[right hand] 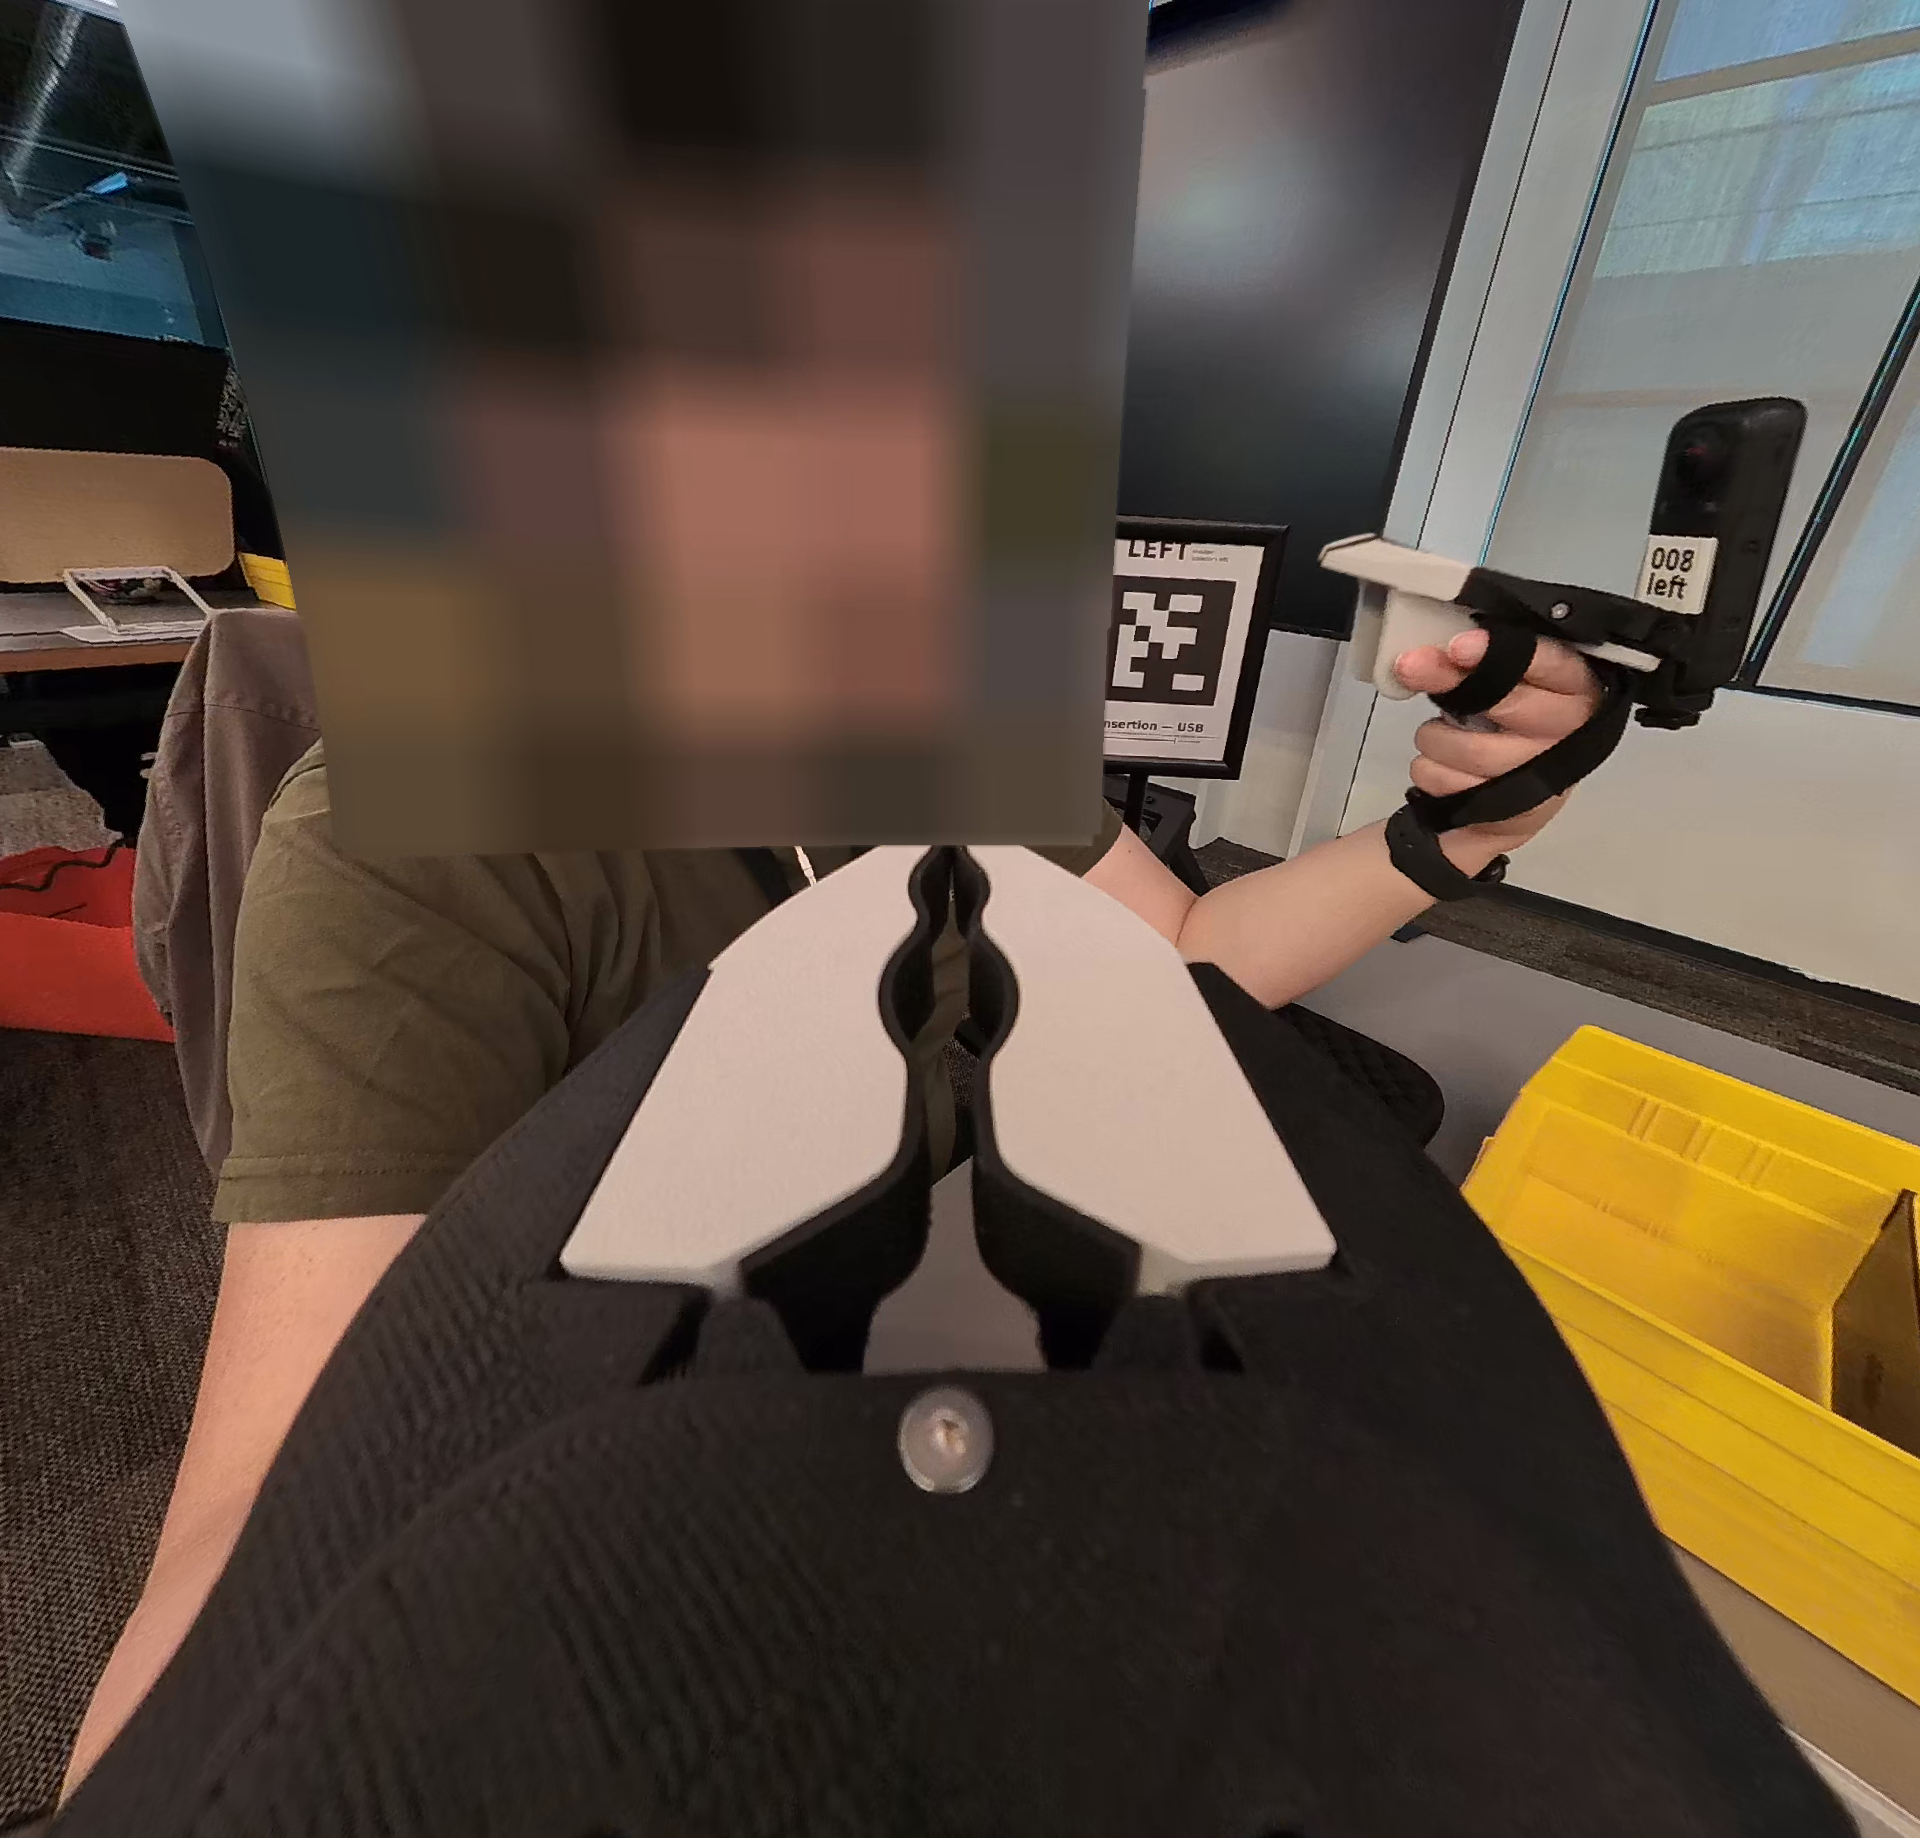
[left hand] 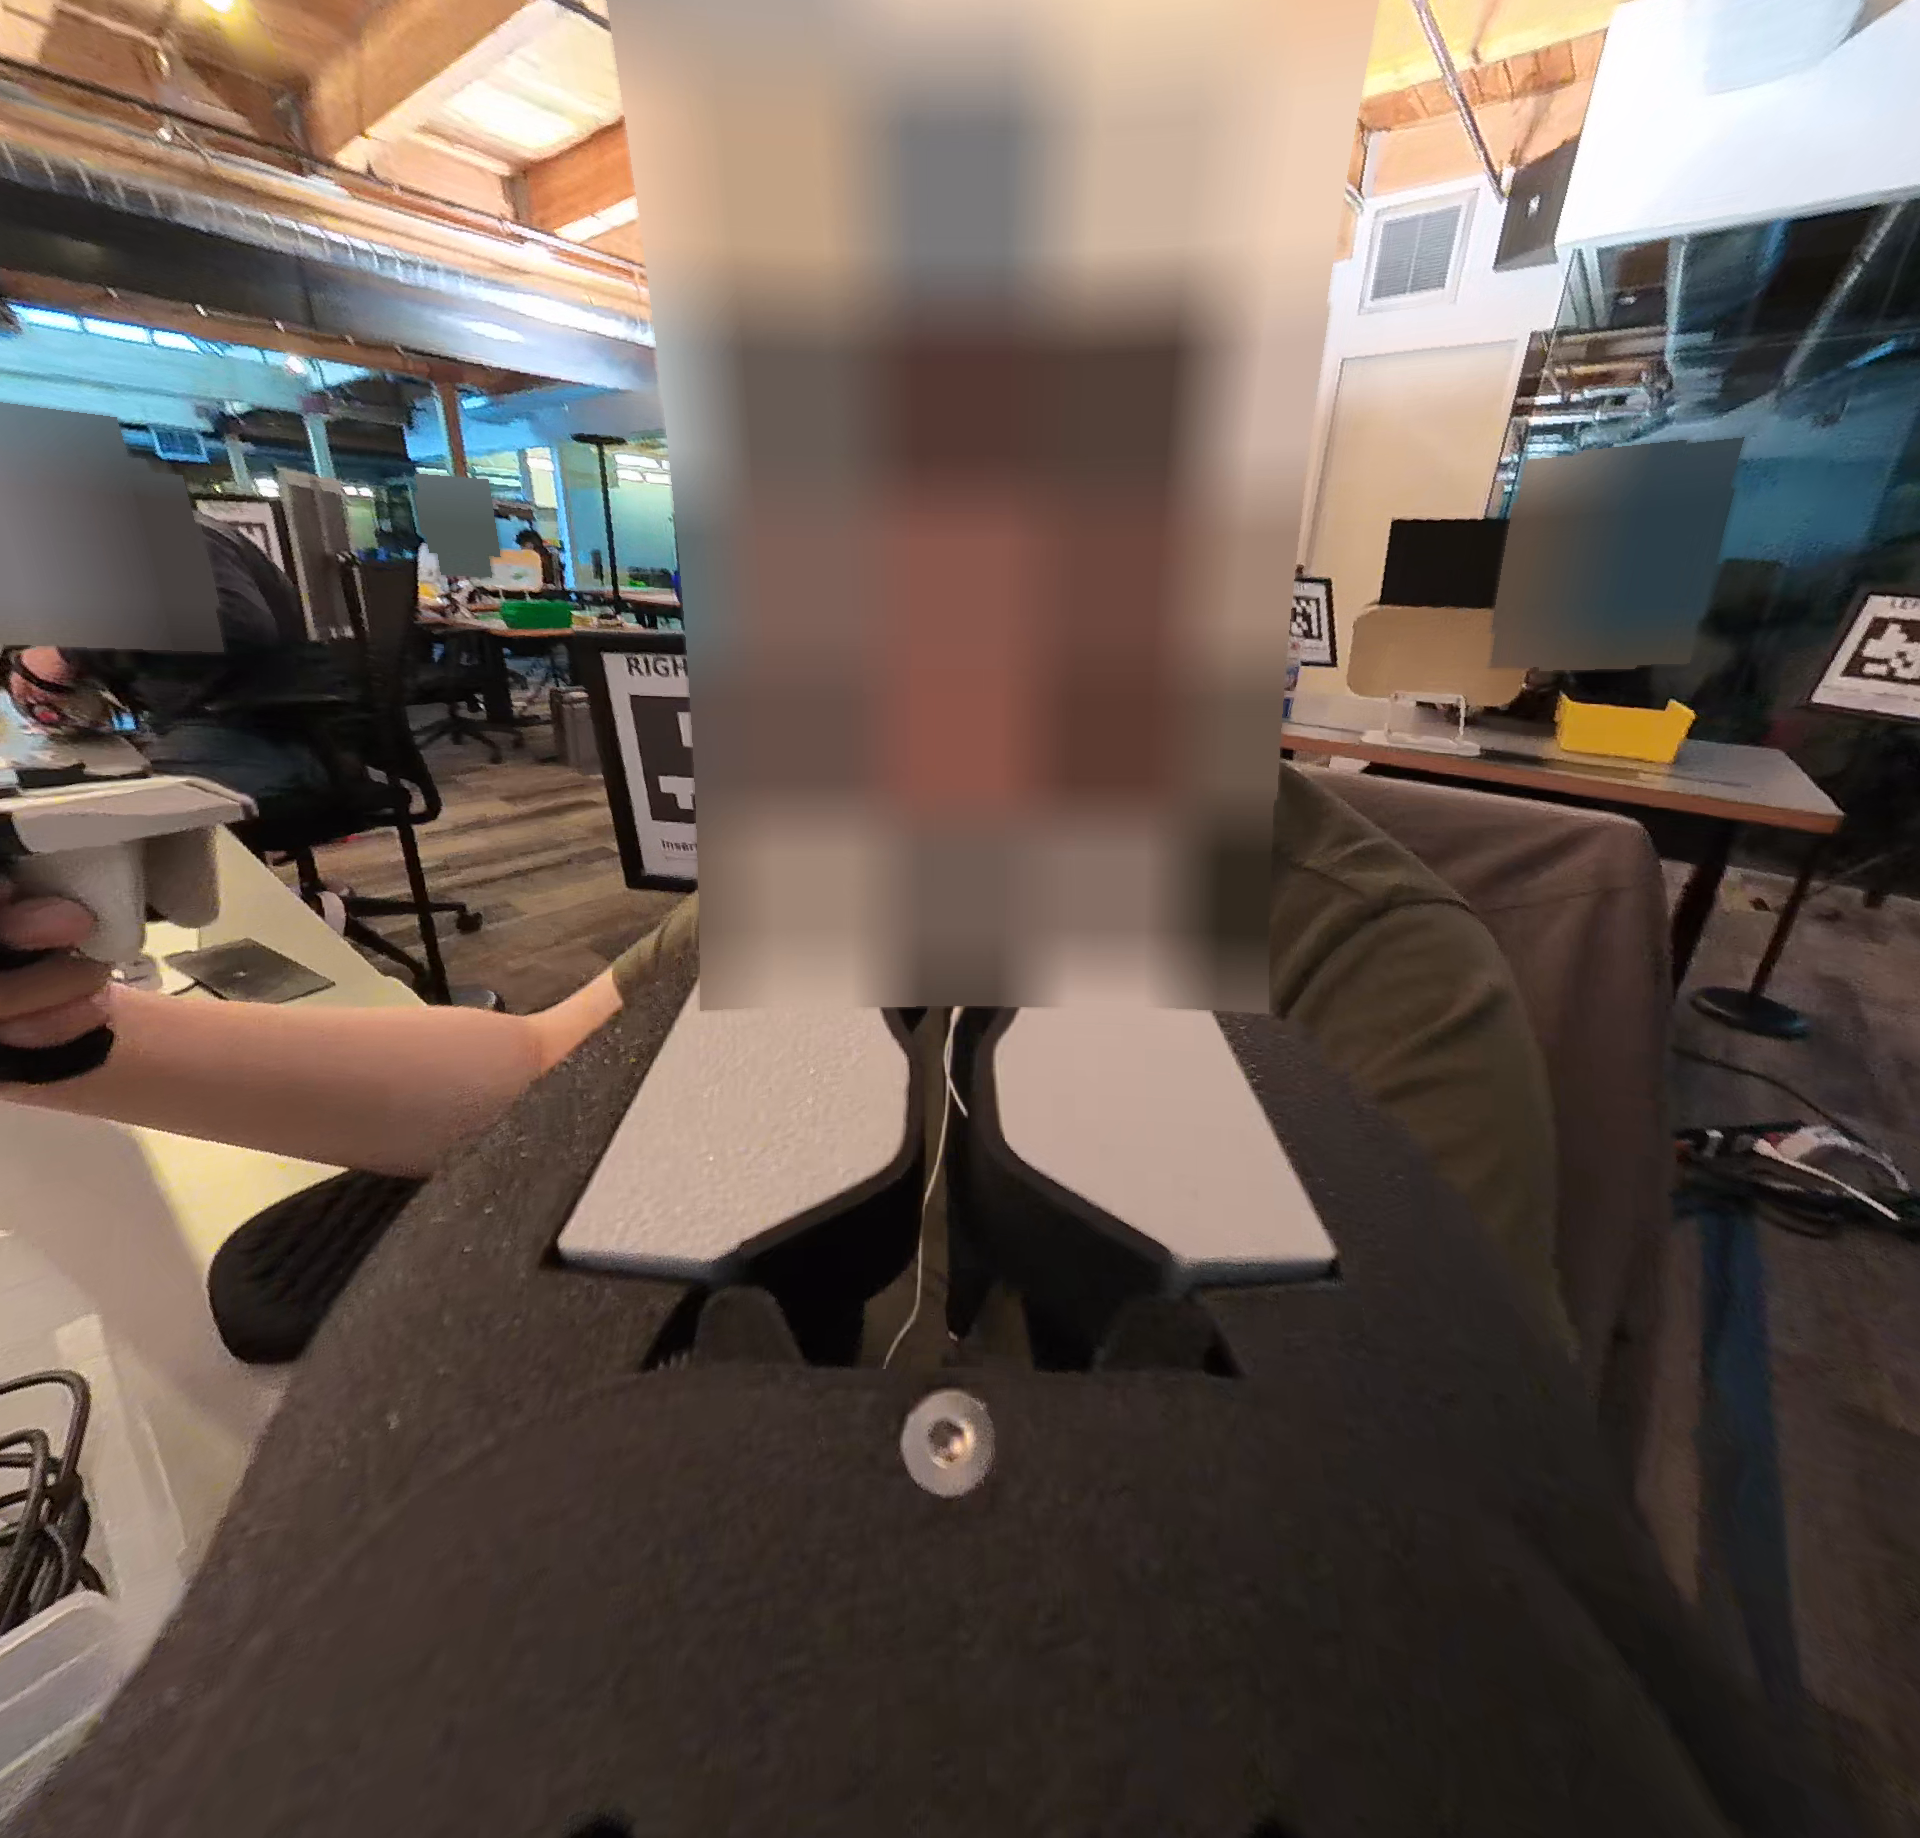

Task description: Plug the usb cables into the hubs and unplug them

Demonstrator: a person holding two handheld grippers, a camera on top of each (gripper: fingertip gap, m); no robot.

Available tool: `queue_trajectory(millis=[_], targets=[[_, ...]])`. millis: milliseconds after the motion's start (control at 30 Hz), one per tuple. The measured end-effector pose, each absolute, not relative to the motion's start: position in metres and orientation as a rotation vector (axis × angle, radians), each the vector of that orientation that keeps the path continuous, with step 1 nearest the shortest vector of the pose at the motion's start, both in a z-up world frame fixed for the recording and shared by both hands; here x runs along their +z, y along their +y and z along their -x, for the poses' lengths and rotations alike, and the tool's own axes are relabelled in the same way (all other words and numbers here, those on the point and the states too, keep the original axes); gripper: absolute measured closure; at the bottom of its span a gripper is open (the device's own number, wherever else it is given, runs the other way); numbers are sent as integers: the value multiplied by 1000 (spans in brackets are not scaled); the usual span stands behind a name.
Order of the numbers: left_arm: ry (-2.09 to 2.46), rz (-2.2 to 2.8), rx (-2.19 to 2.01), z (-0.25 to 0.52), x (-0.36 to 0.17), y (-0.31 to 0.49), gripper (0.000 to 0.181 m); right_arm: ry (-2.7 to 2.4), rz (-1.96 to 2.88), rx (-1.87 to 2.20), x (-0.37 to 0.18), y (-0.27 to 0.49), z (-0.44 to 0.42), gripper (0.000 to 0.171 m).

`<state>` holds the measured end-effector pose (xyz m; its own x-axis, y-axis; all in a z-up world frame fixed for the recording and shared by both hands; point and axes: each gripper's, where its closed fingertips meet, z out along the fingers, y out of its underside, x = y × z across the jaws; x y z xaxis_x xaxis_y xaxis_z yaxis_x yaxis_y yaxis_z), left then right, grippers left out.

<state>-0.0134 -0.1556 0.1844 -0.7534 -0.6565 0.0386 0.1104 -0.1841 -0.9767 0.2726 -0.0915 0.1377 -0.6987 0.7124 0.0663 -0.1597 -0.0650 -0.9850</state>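
A: Left wrist view first. What does it show?

B: The left gripper [left hand: 948, 1019], grey-faced fingers on a rough black body, is raised off the desk and aimed at a seated person in an olive short-sleeved shirt [left hand: 1382, 967]. Its tips are under the blurred patch, but the pads lower down stand almost together with nothing held. A thin white cord [left hand: 938, 1154] hangs down the shirt behind the narrow gap.

A: And the usb cables and hubs?

B: No hub shows. A coil of dark cables [left hand: 36, 1497] sits at the lower left edge on the white desk [left hand: 260, 915]; its plugs and heading I cannot tell. The right gripper [left hand: 99, 853] is at the left edge in a hand, above that desk.

A: Room around it?

B: Open floor behind the person, with a black office chair [left hand: 384, 749] to the left and a far table carrying a small yellow plastic bin [left hand: 1621, 723] to the right.

A: Right wrist view?

B: The right gripper [right hand: 948, 858] also faces the shirt, fingers closed to a slit, empty. The left gripper [right hand: 1351, 557] is held up at the right, long axis level, nose pointing toward the person. A large yellow plastic bin [right hand: 1621, 1269] sits close at the lower right.
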Motion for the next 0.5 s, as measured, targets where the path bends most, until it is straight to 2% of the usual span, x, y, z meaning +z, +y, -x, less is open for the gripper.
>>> queue_trajectory(millis=[500], targets=[[1784,599,-1927,11,162,-179,181,-1621,621,1812,133,-92,-270,170]])
